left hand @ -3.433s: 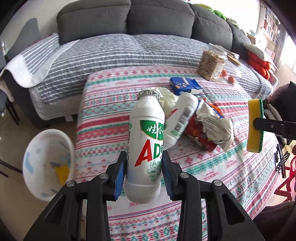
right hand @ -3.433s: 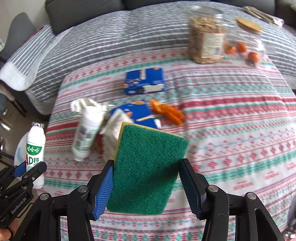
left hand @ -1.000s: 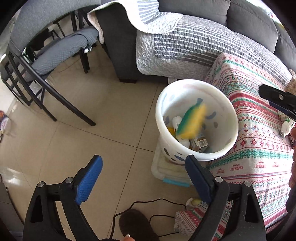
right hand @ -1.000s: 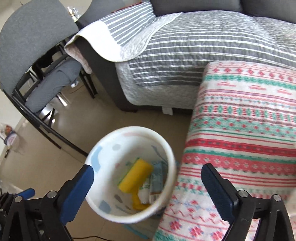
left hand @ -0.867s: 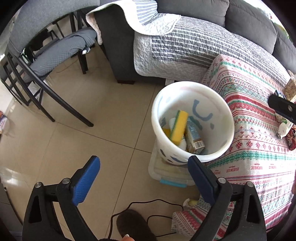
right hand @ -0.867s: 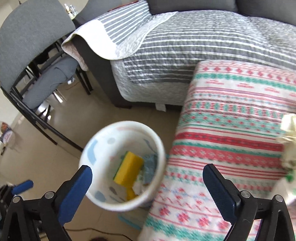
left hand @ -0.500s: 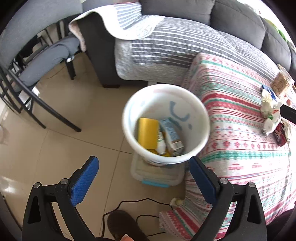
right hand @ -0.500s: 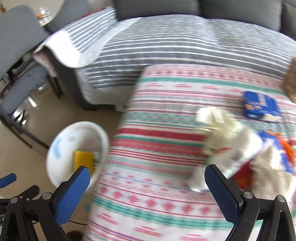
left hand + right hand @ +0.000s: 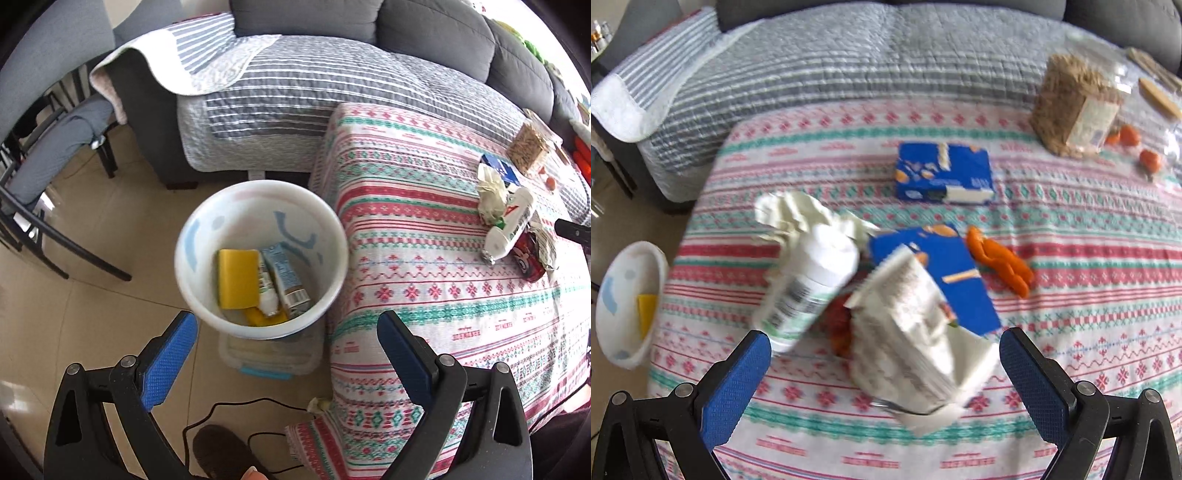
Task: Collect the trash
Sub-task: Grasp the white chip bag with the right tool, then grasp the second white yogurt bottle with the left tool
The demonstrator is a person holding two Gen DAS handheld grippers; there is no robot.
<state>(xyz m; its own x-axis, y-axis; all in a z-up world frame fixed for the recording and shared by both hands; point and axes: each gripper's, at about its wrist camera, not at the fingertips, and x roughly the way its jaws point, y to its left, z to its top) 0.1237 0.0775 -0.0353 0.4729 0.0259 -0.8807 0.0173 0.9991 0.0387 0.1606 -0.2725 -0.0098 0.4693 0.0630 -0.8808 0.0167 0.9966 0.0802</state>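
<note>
- The left hand-held gripper [image 9: 284, 354] hangs empty, jaws spread wide, over the bin [image 9: 334, 236]; the bottle it carried seconds ago now lies inside.
- The right hand-held gripper [image 9: 884, 369], also released, has dropped its sponge [image 9: 236, 277] there and swung back.
- Ahead on the table [image 9: 1089, 295]: a crumpled wrapper [image 9: 908, 332] and a second bottle [image 9: 809, 288], likely next.

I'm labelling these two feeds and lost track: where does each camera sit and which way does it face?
Left wrist: on the open left gripper, looking down at the white plastic bin on the floor; a shoe tip shows.
Right wrist: on the open right gripper, facing the crumpled white wrapper on the patterned tablecloth.
Shared: bin, white bottle, tablecloth.
</note>
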